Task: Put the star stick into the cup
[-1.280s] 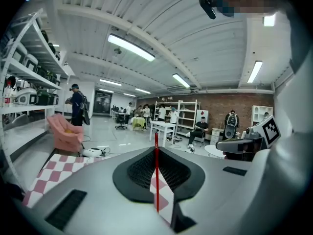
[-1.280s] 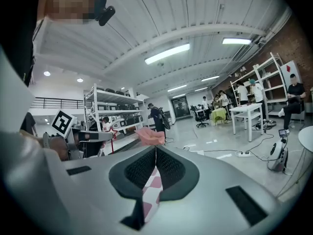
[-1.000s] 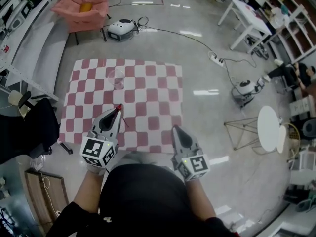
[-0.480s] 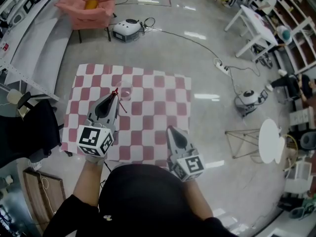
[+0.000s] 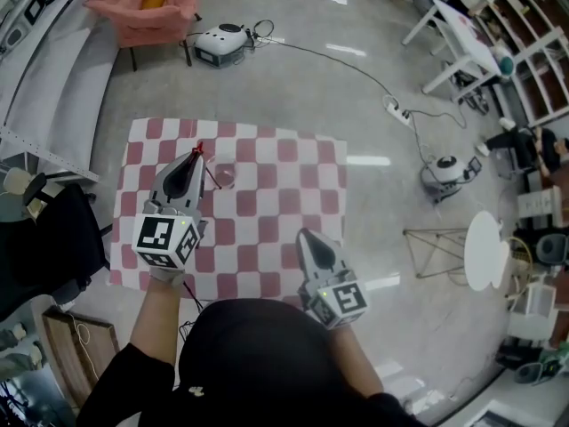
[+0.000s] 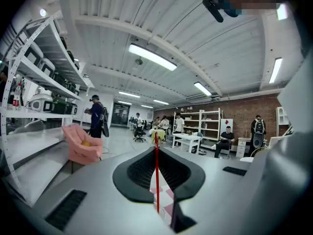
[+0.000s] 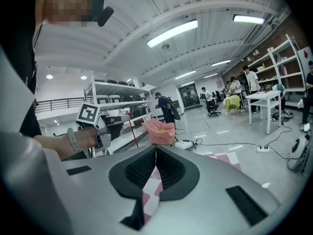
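Observation:
A thin red star stick (image 5: 200, 149) stands nearly upright in my left gripper (image 5: 196, 155), which is shut on it. In the left gripper view the stick (image 6: 156, 176) runs straight up between the closed jaws of that gripper (image 6: 156, 149). A small clear cup (image 5: 223, 175) stands on the red-and-white checkered mat (image 5: 267, 210), just right of the left gripper's tip. My right gripper (image 5: 301, 235) hovers over the mat's near part, shut with nothing in it (image 7: 156, 149). In the right gripper view, the left gripper's marker cube (image 7: 89, 114) and the stick (image 7: 132, 129) show at the left.
A pink armchair (image 5: 142, 7) and a white floor device (image 5: 220, 43) with cables lie beyond the mat. A black chair (image 5: 40, 243) stands to the left. A wire stand (image 5: 436, 249) and a round white table (image 5: 486, 247) are to the right. People stand far off.
My left gripper has carried the stick forward over the mat, up beside the cup. My right gripper has also moved a little forward over the mat's near part.

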The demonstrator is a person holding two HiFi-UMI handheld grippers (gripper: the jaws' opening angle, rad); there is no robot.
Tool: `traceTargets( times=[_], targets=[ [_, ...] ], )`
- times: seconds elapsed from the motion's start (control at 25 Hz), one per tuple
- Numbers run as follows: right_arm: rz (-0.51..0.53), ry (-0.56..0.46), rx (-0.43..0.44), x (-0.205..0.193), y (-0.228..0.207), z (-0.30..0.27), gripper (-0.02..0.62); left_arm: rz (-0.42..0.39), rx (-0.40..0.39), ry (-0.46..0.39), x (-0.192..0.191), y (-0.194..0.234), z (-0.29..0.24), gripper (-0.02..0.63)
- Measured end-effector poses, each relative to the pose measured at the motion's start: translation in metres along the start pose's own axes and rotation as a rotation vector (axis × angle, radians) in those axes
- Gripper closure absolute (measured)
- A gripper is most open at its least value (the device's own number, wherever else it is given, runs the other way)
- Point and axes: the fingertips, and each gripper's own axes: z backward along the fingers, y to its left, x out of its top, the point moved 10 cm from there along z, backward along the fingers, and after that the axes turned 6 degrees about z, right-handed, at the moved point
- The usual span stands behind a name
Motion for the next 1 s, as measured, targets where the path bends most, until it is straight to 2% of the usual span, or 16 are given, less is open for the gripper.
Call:
traceTargets(
  times=[0.6,1.0],
  targets=[
    [-0.015,0.135,-0.055,-0.025,-0.007,-0.025,0.578,0.057,-0.003,0.067,-0.063,0.042,-0.048,0.549],
    [-0.006,0.163,-0.072,-0.027,-0.007,-0.034,0.578,0.070,0.014,0.139,-0.101,0.052,-0.057,0.549]
  ],
)
